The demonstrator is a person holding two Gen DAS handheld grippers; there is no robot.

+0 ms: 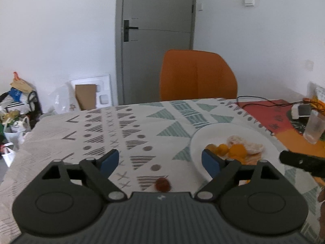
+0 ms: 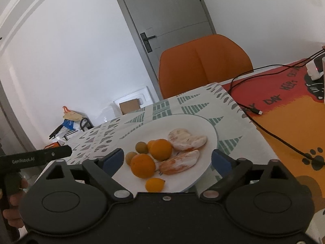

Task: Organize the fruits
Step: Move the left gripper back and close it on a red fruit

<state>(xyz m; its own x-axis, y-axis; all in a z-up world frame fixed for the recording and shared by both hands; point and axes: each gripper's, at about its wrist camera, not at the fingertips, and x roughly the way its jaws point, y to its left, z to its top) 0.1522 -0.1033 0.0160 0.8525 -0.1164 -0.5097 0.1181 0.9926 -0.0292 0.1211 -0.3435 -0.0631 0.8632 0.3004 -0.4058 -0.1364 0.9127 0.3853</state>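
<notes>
The round white ceramic plate on the patterned-cloth worktop holds round orange fruits, small yellow-green fruits and peeled citrus segments. One small reddish-brown fruit lies off the plate on the cloth — blurred, partly cut off by the left gripper. Both jaws stand open and empty; right gripper hovers over the plate's near rim.

Setting: a home dining room. Table under a patterned geometric cloth, upholstered orange chair behind it, grey interior door with black handle. Household clutter and bags sit on the floor by the white wall.
</notes>
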